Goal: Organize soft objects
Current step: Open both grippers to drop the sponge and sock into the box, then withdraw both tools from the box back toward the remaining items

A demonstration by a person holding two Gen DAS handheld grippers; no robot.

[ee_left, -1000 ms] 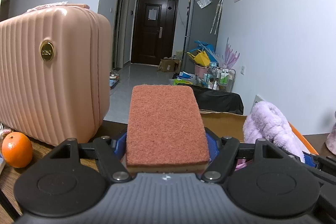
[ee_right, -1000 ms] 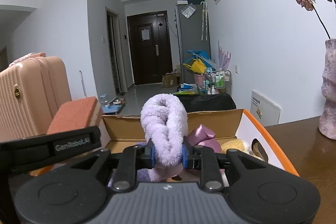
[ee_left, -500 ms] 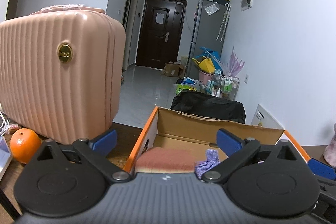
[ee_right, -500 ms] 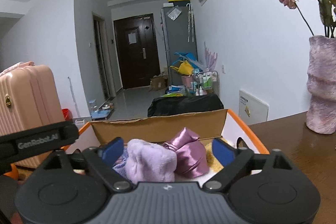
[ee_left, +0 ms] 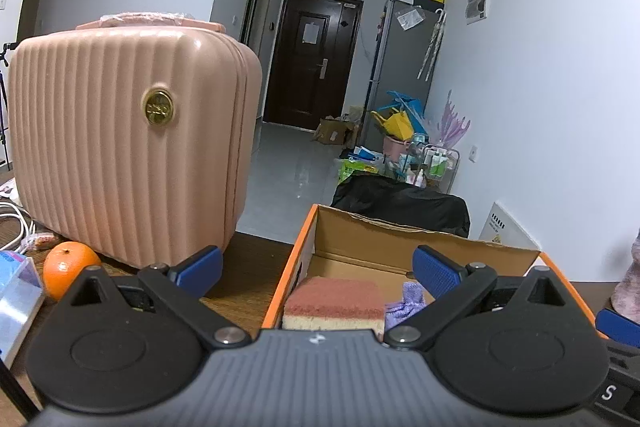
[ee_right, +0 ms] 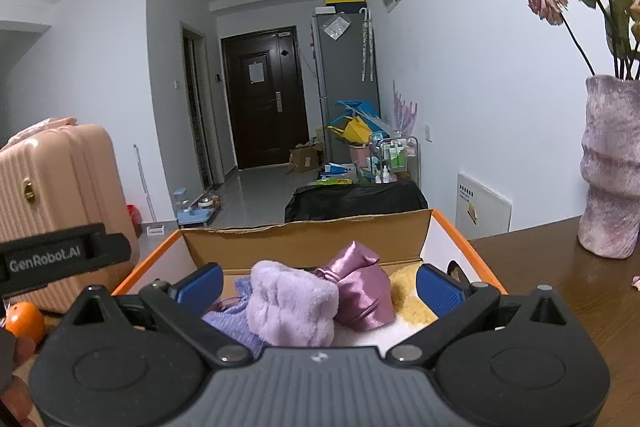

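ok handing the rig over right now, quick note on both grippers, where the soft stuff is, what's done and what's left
Left hand-held gripper: open, empty, above the cardboard box.
Right hand-held gripper: open, empty, above the same box.
In the box: sponge, fluffy lilac piece, satin pouch, knit purple cloth, something yellow.
Done: sponge and lilac piece lie in the box.
Left: no other soft items clearly visible; check the table.

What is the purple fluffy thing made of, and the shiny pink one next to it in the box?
The fluffy purple thing looks like plush fleece: fuzzy, matte, puffy. The shiny pink one looks like satin fabric: smooth, glossy creases, gathered top. Both lie in the cardboard box.
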